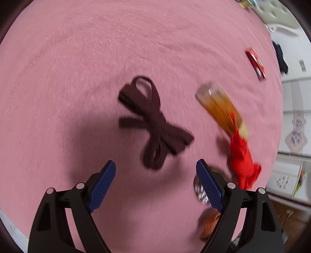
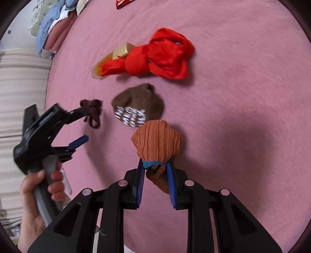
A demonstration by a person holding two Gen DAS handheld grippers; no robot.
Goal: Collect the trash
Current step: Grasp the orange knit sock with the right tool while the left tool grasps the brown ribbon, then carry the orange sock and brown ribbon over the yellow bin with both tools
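Note:
On the pink bed cover (image 1: 77,58) lies a dark maroon knotted lace (image 1: 153,122), just ahead of my open, empty left gripper (image 1: 155,167). To its right lie an amber bottle (image 1: 219,107) and a red knotted cloth (image 1: 243,161). My right gripper (image 2: 156,167) is shut on an orange ribbed sock with a blue cuff (image 2: 157,144), held above the cover. Beyond it lie a brown sock with white lettering (image 2: 136,105), the red cloth (image 2: 161,56), the bottle (image 2: 116,56) and the lace (image 2: 92,112). The left gripper (image 2: 81,126) shows at the left of the right wrist view.
A red wrapper (image 1: 255,62) lies far right on the cover. Folded clothes (image 2: 56,25) sit at the bed's far edge. Another red wrapper (image 2: 122,3) lies at the top. The bed edge, floor and furniture (image 1: 291,136) are to the right.

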